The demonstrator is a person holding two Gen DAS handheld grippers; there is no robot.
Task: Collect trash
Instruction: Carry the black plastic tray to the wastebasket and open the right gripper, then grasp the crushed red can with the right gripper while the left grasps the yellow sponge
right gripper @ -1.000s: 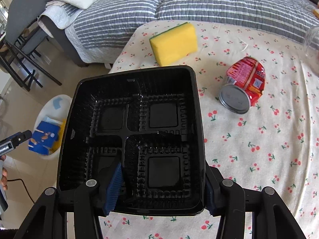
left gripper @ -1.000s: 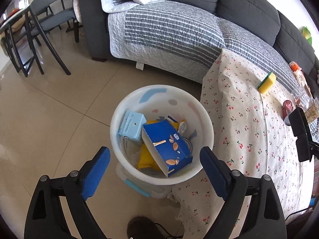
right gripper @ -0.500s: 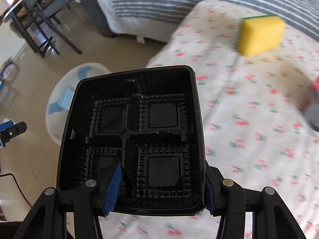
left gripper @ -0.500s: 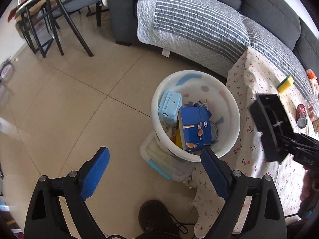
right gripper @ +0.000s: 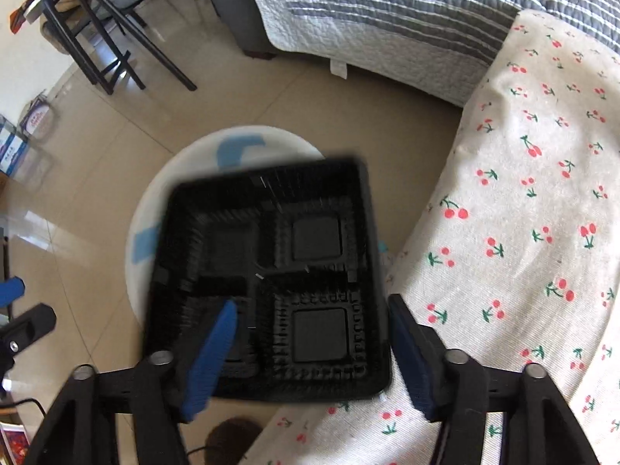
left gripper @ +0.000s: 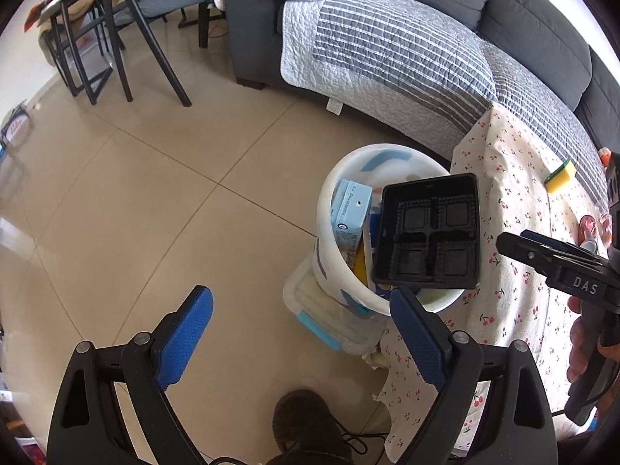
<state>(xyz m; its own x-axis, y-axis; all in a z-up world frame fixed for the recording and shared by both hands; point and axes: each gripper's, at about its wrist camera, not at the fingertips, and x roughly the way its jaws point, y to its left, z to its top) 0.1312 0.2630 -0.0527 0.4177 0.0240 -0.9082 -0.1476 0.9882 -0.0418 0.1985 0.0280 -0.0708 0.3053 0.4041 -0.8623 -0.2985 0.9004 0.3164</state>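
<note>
Trash bin (left gripper: 329, 232), white, standing on the floor ahead of both jaws beside the cherry-print worktop (right gripper: 523, 232), with the black compartment tray (right gripper: 271, 279) over its mouth between the right gripper's (right gripper: 310, 352) opening jaws, pads off it; left gripper (left gripper: 300, 333) jaws wide, empty.

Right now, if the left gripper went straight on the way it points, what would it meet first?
Probably the bare tiled floor: nothing lies between the open left gripper and the tiles. The white bin sits off to its right, though depth is unclear.
</note>
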